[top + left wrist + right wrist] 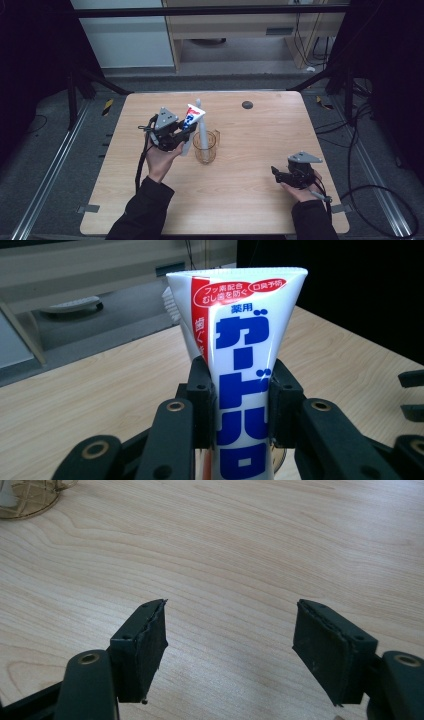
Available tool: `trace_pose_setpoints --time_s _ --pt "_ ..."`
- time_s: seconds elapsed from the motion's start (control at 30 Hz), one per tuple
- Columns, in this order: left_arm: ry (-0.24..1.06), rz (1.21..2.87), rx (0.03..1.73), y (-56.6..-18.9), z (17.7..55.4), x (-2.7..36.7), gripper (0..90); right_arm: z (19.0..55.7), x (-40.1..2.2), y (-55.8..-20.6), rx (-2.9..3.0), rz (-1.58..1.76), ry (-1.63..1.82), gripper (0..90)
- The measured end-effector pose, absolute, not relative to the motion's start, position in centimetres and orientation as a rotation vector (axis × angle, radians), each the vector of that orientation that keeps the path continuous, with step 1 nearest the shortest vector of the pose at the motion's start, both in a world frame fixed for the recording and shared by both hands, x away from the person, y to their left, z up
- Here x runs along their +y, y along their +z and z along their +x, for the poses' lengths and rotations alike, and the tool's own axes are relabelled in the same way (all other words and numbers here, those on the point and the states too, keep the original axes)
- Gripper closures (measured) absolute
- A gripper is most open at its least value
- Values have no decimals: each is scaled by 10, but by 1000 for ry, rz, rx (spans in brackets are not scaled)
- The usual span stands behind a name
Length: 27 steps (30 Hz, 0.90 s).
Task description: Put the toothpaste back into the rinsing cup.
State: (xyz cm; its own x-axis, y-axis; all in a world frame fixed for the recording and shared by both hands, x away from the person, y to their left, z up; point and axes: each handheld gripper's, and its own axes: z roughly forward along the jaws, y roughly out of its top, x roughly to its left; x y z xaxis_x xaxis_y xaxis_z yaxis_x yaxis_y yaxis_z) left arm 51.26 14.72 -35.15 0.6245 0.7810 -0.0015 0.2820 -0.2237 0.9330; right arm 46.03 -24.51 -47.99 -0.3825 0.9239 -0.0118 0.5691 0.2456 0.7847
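Observation:
A white toothpaste tube [240, 340] with blue and red print stands upright between the jaws of my left gripper [239, 405], which is shut on its lower half. From above, the left gripper [176, 131] holds the tube [192, 117] tilted, just left of an amber transparent cup [205, 147] with a white toothbrush [202, 125] standing in it. My right gripper [276, 173] rests low at the table's right front, and in its own view that right gripper [230, 650] stands open over bare wood with nothing between its fingers.
The light wooden table [260, 135] has a small dark round spot [247, 104] near its far edge. The cup's base [25, 500] shows at the top left of the right gripper view. Cables and dark frame legs surround the table on the floor.

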Motion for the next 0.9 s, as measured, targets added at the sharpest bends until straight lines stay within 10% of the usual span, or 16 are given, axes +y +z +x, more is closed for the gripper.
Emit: trace_pose_setpoints --time_s 0.9 --pt "557 1717 843 -377 548 101 688 461 -246 -482 2052 1362 982 295"
